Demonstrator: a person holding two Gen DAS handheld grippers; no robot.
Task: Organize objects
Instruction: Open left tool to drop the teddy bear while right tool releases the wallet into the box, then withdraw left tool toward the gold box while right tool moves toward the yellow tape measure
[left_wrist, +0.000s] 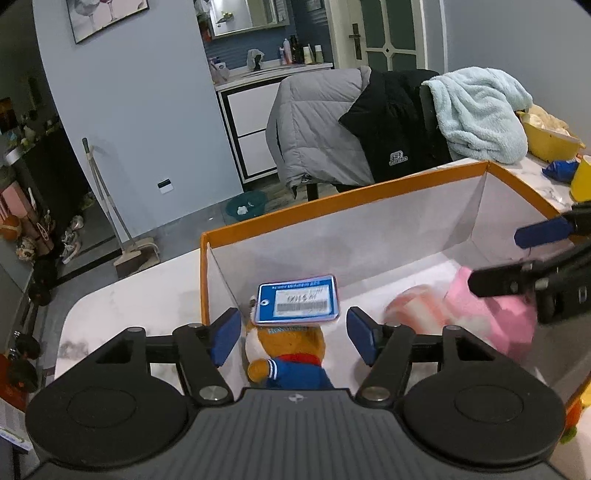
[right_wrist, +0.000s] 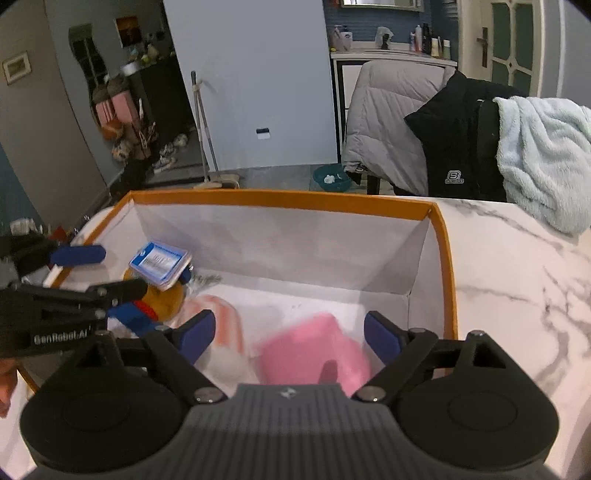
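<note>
**Soft toys are in the box, but my grippers are close together**

Orange fur and a blue jacket: that is the toy bear (left_wrist: 291, 354). It lies in the left corner of the box (left_wrist: 343, 210), and a blue tag (left_wrist: 297, 300) rests on its head. My left gripper (left_wrist: 291, 332) hangs right over it with its jaws apart. The blue pads sit on each side of the bear, and I see no pad pressing on it.

Next to the bear is a pink toy (right_wrist: 314, 350), blurry in both views. My right gripper (right_wrist: 288, 336) is above it, jaws wide apart, holding nothing.

What could go wrong? I think a pad could catch the bear's fur or the tag when I lift my left hand, and pull the bear back out. My two grippers are also near each other, so they might bump if I move both at once. A knock on the thin box wall could slide the box along the marble table (right_wrist: 517, 280).
</note>
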